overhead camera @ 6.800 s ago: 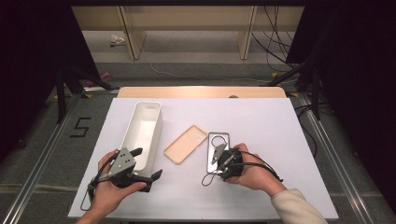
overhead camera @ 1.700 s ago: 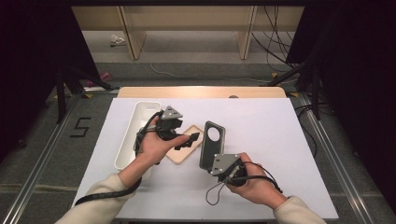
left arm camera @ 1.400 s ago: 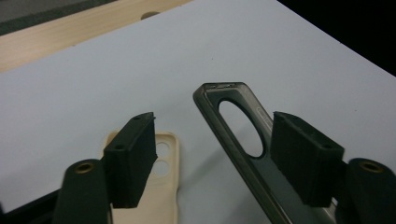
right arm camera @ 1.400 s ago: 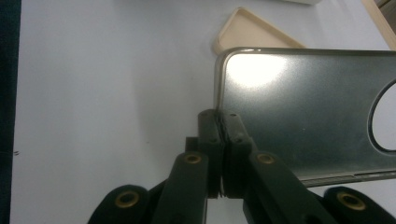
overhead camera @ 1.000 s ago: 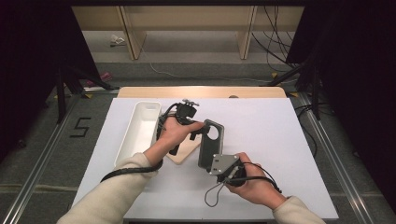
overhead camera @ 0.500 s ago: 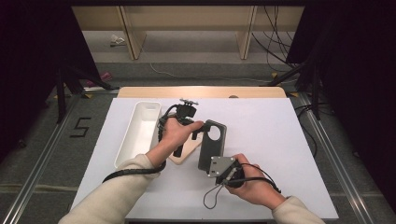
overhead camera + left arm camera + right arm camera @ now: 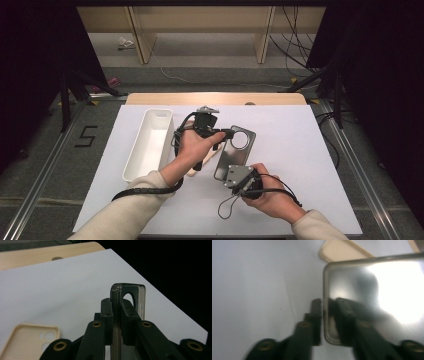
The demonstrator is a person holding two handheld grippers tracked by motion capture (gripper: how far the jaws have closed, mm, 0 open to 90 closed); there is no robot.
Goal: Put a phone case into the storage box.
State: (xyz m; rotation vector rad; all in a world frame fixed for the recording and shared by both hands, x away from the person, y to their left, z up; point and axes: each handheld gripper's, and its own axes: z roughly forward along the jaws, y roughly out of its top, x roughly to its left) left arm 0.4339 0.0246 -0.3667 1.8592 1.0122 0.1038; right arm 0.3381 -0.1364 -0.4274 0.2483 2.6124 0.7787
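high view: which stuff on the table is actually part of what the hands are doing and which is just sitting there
In the job:
- grey phone case, held up off the table
- left gripper, shut on the case's camera end
- right gripper, at the case's lower edge, jaws just opening

Lying about:
- beige phone case, flat on the table
- white bin, at the left

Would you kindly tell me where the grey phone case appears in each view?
High view: grey phone case, centre, between both hands.
Left gripper view: upright, centre-right.
Right gripper view: right half.
Shared landmark: beige phone case, beside it.
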